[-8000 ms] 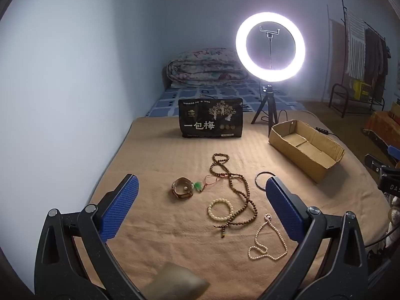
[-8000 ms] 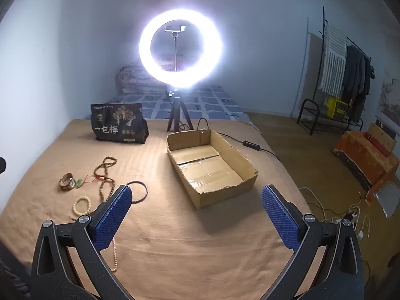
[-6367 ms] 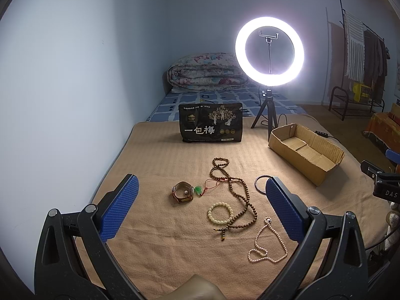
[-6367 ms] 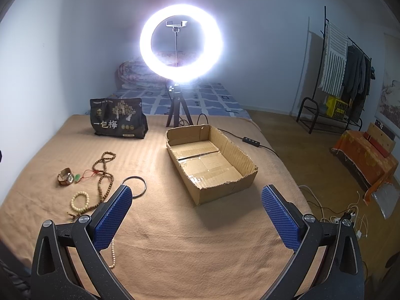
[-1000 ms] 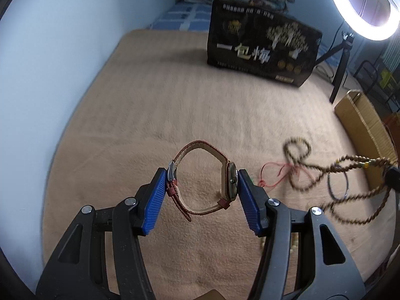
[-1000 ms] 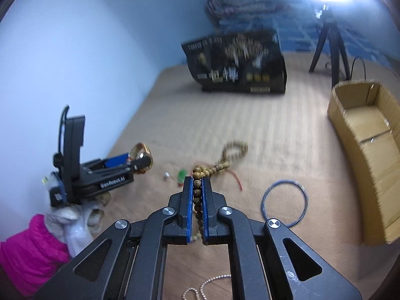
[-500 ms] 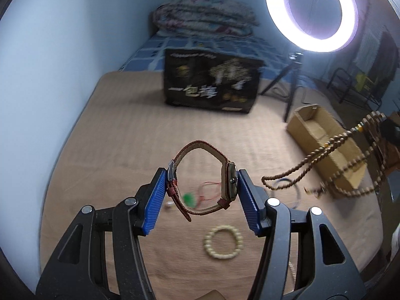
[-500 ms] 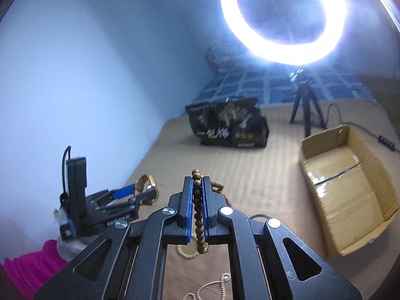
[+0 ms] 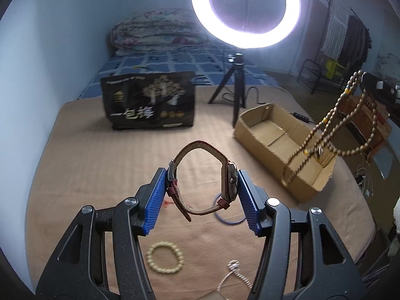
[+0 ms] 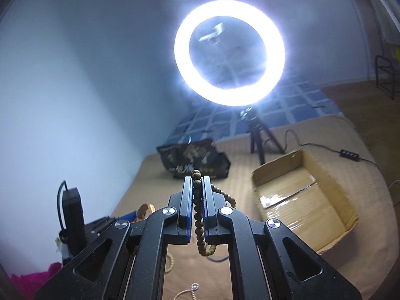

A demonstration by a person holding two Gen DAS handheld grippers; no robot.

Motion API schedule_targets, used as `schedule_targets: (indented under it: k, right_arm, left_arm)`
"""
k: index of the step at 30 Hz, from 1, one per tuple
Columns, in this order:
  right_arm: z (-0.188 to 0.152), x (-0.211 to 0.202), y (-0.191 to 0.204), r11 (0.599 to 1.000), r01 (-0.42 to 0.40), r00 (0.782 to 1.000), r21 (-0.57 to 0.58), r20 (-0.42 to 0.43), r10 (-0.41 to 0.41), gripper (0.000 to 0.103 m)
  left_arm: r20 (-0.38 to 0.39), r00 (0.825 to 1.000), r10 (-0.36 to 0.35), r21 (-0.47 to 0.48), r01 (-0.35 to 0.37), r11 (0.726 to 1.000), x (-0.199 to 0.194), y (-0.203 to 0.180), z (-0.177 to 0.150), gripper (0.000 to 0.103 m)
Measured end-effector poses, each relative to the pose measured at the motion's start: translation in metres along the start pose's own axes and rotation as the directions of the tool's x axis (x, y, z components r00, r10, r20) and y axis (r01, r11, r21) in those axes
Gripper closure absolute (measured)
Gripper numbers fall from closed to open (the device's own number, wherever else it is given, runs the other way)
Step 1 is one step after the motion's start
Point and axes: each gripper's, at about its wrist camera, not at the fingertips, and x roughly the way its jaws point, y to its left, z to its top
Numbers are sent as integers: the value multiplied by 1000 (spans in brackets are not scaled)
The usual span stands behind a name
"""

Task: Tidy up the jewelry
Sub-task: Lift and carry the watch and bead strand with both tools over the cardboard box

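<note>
The left gripper (image 9: 202, 195) clamps a red-strapped watch (image 9: 203, 182) between its pads, in the air above the tan blanket (image 9: 100, 165). The right gripper (image 10: 197, 195), nearly closed, pinches a brown bead necklace (image 10: 198, 215) whose hanging end is cut off below. The cardboard box (image 9: 275, 135) looks empty; its near corner is hidden by dangling beads.

Left gripper (image 9: 202, 195): two black plastic arms with a speckled finish and triangular cut-outs, silver round screw heads at the joints. Fingers (image 9: 155, 201) faced with blue ribbed pads.

Right gripper (image 10: 197, 205): same black build, same silver screws, blue pad edges visible along the fingers (image 10: 188, 207).

Lower left of right wrist view: bright pink sleeve (image 10: 30, 278).
</note>
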Motion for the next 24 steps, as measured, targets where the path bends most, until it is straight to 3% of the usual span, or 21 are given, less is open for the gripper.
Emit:
schedule_targets:
  k: [9, 20, 24]
  right_arm:
    - [14, -26, -37, 997, 66, 995, 37, 71, -68, 98]
    - [11, -36, -90, 982, 150, 986, 116, 58, -158, 98]
    - [4, -26, -107, 977, 168, 985, 133, 9, -171, 98]
  left_arm:
    - [-5, 999, -42, 55, 42, 998, 20, -41, 13, 45]
    - [-28, 997, -74, 116, 77, 990, 61, -90, 36, 45]
    - [-47, 996, -70, 136, 76, 988, 81, -106, 41, 45]
